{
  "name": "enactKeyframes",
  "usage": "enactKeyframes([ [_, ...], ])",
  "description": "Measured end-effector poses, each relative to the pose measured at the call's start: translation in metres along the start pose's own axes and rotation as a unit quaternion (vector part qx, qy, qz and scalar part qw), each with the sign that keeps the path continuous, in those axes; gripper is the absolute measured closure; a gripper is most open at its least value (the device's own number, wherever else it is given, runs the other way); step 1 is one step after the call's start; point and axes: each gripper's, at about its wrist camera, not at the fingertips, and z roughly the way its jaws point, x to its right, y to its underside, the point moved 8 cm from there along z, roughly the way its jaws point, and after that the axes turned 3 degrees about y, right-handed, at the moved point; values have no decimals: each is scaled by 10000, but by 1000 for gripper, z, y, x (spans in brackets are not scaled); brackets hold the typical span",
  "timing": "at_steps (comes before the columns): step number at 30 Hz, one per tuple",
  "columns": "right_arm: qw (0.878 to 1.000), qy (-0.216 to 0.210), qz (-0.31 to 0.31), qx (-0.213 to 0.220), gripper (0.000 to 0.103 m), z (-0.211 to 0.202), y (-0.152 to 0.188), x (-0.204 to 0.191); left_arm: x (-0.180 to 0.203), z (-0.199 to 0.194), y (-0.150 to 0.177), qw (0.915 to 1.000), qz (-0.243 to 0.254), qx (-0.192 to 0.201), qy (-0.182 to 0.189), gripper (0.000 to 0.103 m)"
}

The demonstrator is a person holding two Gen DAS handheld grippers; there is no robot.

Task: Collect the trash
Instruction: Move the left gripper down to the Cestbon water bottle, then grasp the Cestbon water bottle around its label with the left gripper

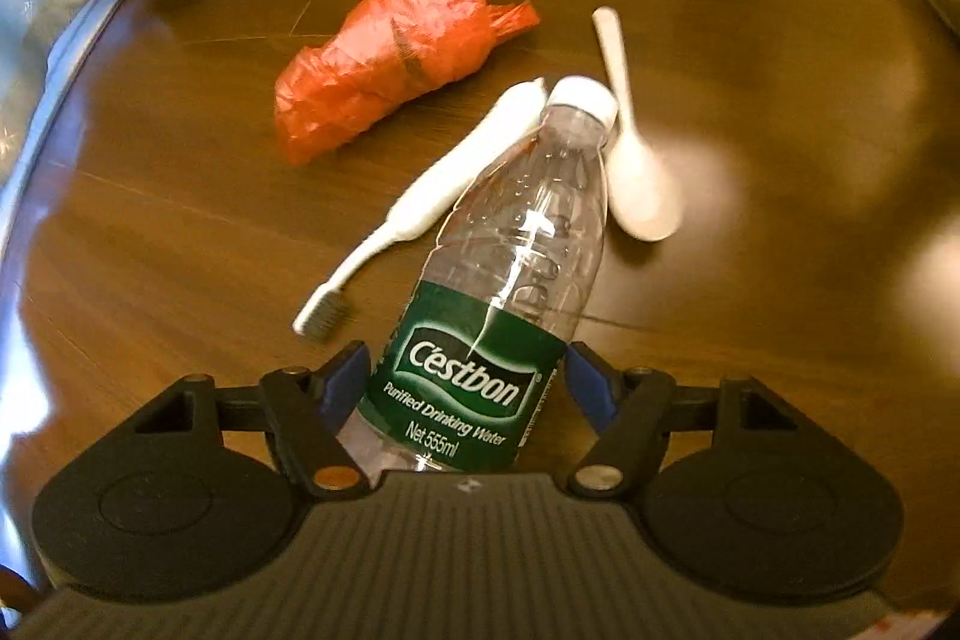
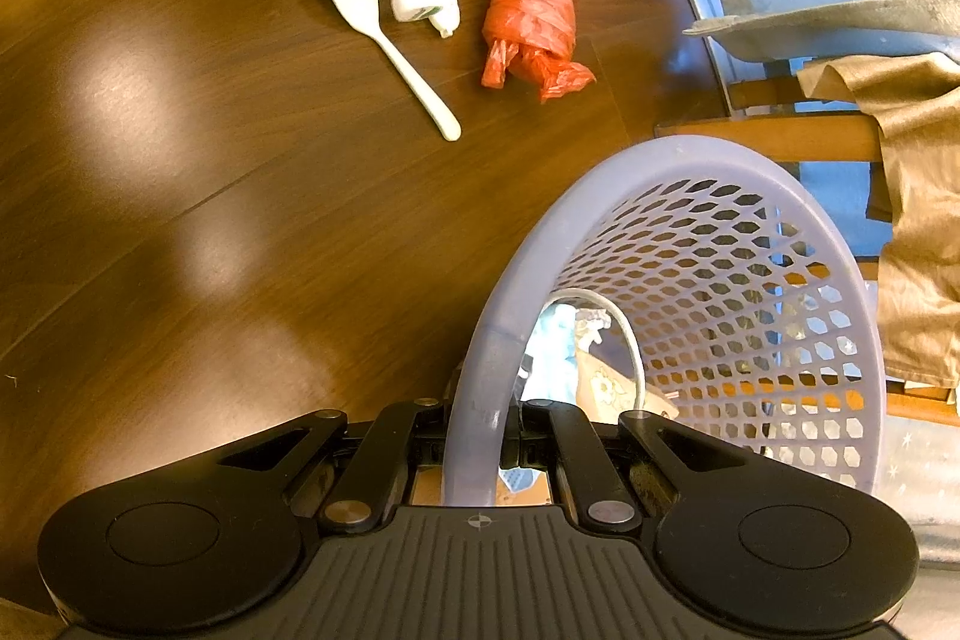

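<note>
Your left gripper (image 1: 465,382) straddles the water bottle (image 1: 504,292) on the table (image 1: 180,232), jaws apart, not yet pressing; your right gripper (image 2: 480,436) clamps the basket (image 2: 750,196) rim. Beyond lie toothbrush (image 1: 444,184), spoon (image 1: 636,184), orange bag (image 1: 396,58). Squeezing off-center could roll the bottle away.

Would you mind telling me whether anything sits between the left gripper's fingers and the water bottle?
Nothing visible does. The water bottle already lies between the open fingers of the left gripper, bare table on both flanks. The toothbrush and spoon lie farther up, beside its neck.
</note>
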Motion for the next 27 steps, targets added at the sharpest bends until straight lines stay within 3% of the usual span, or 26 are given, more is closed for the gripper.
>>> enactKeyframes([
  [8,10000,-12,27,4,100,0,0,1,25,12,-2,9968,775,-171,-24,38],
  [11,10000,-15,31,5,100,0,1,0,27,18,1,9960,859,-257,-40,38],
  [13,10000,-17,31,4,100,0,1,0,29,20,3,9959,855,-298,-63,43],
  [27,10000,-38,84,9,100,-2,0,0,22,-8,15,10000,-49,10,35,45],
])
